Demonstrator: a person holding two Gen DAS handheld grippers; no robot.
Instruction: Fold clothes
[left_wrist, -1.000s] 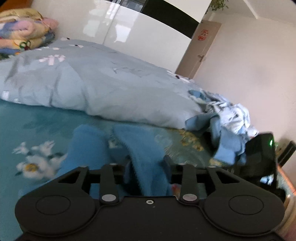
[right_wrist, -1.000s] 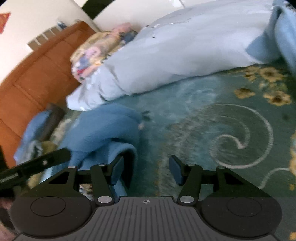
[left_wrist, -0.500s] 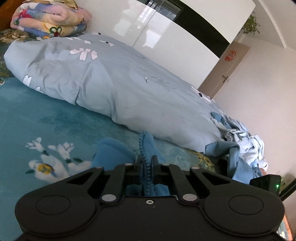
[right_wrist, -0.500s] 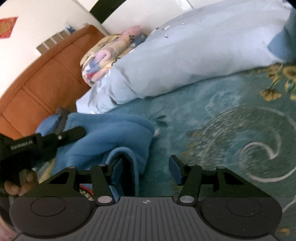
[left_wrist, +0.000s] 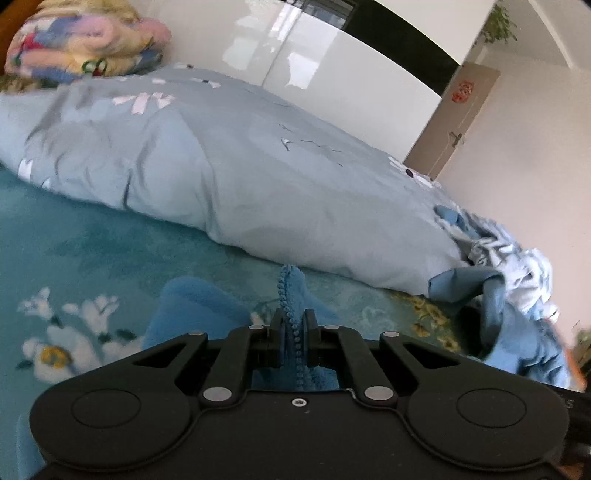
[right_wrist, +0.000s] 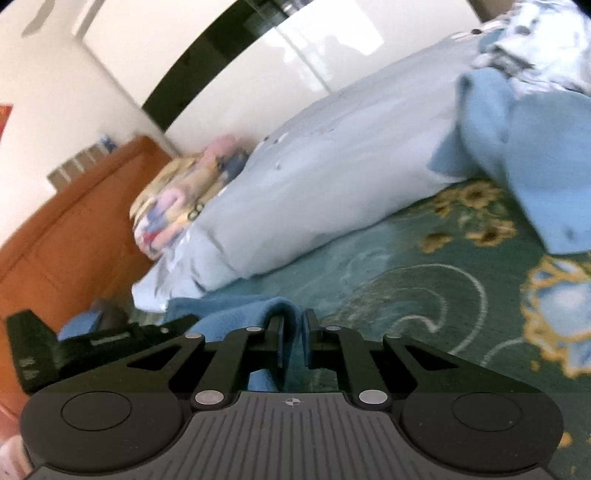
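A blue fleece garment (left_wrist: 195, 306) is lying bunched on the near part of a teal floral bedspread (left_wrist: 74, 243), its nap soft and thick, one edge trimmed with a beaded or scalloped seam (the trim is showing only in the left wrist view). The left gripper (left_wrist: 294, 321) is clenching that trimmed edge, which is standing up between its fingers and poking out just beyond the tips. The right gripper (right_wrist: 293, 321) is likewise pinching a fold of the same blue fleece garment (right_wrist: 236, 314), with the cloth running back between its fingers. In the right wrist view the left gripper (right_wrist: 92, 339) is showing as a black body at the near left, touching the fleece. Farther off, a pale grey-blue duvet (left_wrist: 229, 177) is lying heaped across the bed. A folded patterned blanket (left_wrist: 81, 44) is sitting at its far left, against an orange-brown wooden headboard (right_wrist: 66, 229). At the right, a pile of blue and white clothes (left_wrist: 509, 258) is resting by the duvet. White walls and a tan door (left_wrist: 454, 118) are closing off the room behind.
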